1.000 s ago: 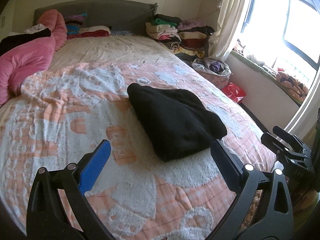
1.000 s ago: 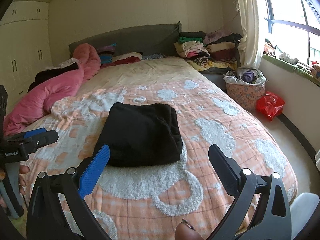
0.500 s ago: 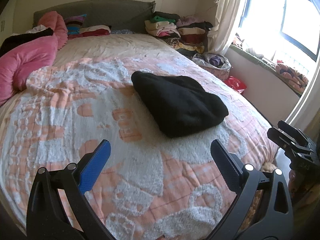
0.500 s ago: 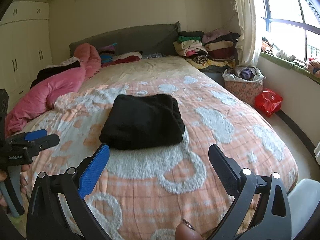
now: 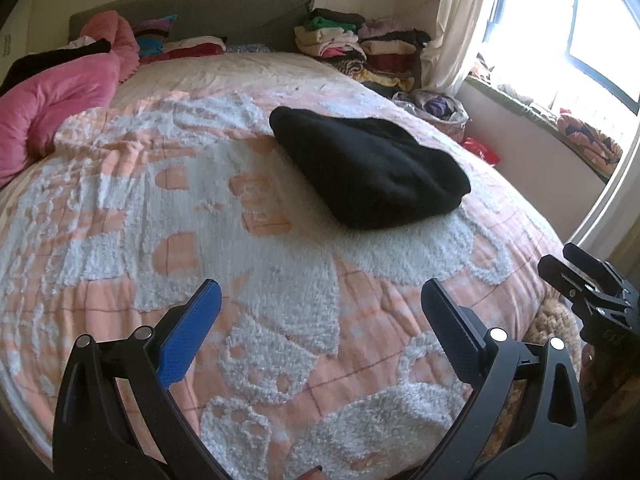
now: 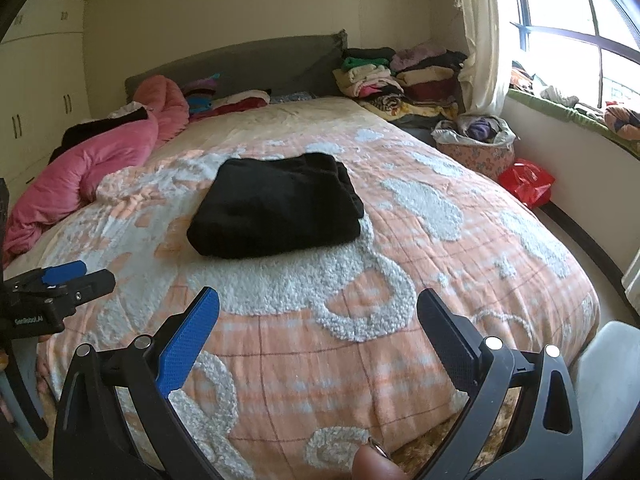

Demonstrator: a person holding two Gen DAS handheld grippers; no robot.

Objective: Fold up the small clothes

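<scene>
Since the black knitted garment already lies as a compact, squared-off bundle with its layers stacked and edges fairly even, the folding of this piece looks finished, as far as these views allow a judgement. It rests in the middle of the bed, on the peach and white tufted blanket, well apart from both tools and touched by neither. From the left wrist view the same bundle sits well ahead of the left gripper, whose jaws are spread wide with nothing between them; the right gripper is likewise spread wide and empty, hanging near the foot of the bed. What may be left is hard to say: stacks of folded clothes sit beside the grey headboard, a patterned basket of loose fabric stands on the floor near the window, and a crumpled pink duvet lies along the far side. Whether another small item is to be taken from the basket and folded, I cannot tell; no unfolded small garment lies within reach of either tool
</scene>
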